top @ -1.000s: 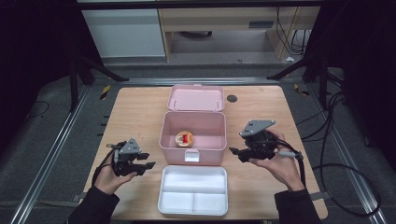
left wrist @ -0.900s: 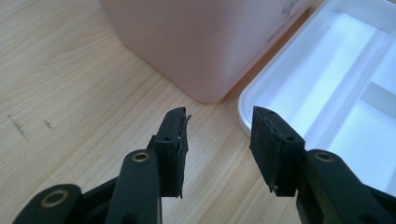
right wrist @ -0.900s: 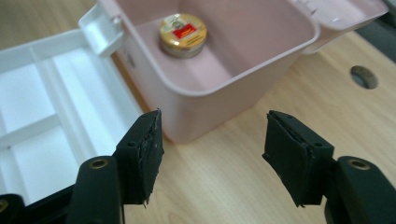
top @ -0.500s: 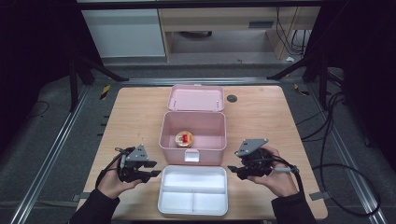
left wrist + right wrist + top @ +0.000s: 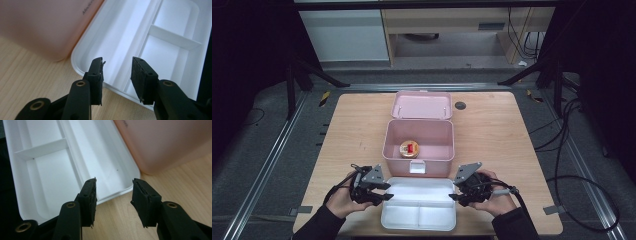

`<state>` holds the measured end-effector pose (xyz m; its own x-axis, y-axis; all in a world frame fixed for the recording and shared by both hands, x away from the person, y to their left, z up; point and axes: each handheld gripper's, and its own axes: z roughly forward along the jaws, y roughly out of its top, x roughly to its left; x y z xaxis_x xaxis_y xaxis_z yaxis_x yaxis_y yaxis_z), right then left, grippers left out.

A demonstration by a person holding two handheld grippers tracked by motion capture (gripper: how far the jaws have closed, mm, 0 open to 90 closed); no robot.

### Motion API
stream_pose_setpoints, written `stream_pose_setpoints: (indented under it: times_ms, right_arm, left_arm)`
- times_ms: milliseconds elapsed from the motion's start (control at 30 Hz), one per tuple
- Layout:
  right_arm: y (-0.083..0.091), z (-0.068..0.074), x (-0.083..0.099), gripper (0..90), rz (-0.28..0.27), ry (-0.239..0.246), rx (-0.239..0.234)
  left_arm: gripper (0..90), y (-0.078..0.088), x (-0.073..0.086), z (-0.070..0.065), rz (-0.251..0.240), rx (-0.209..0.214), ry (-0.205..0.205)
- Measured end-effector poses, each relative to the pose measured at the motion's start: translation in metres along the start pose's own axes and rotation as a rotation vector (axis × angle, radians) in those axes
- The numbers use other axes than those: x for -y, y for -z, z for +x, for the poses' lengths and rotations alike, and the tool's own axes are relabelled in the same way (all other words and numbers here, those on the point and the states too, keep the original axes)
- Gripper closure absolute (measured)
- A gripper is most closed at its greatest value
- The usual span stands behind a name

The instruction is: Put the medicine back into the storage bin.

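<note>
the white rectangular plastic tray with 3 compartments point(image 5: 419, 205) lies at the table's 6 o'clock edge, just in front of the open pink plastic box point(image 5: 418, 141). the left gripper point(image 5: 379, 192) sits at the tray's 9 o'clock rim, the right gripper point(image 5: 455, 192) at its 3 o'clock rim. both pairs of jaws have just been closing, yet stand spread astride the rim, pinching nothing.

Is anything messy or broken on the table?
Nothing stands out. The white divided plastic tray sits square before the open pink plastic box, whose lid lies flat behind. No spills or cracks show.
</note>
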<state>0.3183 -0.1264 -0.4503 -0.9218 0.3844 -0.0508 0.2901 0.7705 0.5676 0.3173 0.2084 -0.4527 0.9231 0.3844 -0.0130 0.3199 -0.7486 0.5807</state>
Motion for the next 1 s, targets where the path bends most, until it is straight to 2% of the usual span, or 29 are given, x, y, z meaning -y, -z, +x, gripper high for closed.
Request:
stream_pose_setpoints:
  times_ms: [300, 500, 700, 1000]
  right_arm:
    - [-0.017, 0.012, -0.004, 62.8, 0.068, 0.05, -0.055]
    - [-0.026, 0.018, -0.007, 66.4, 0.116, 0.073, -0.08]
    - [-0.037, 0.022, -0.01, 70.5, 0.168, 0.09, -0.1]
    - [-0.044, 0.023, -0.012, 75.5, 0.204, 0.107, -0.107]
  left_arm:
    - [63.7, -0.015, -0.004, -0.009, 0.083, 0.034, -0.079]
    - [66.0, -0.025, -0.005, -0.011, 0.148, 0.052, -0.111]
    - [70.6, -0.032, -0.004, -0.012, 0.181, 0.072, -0.13]
    - [74.6, -0.035, -0.005, -0.013, 0.201, 0.062, -0.158]
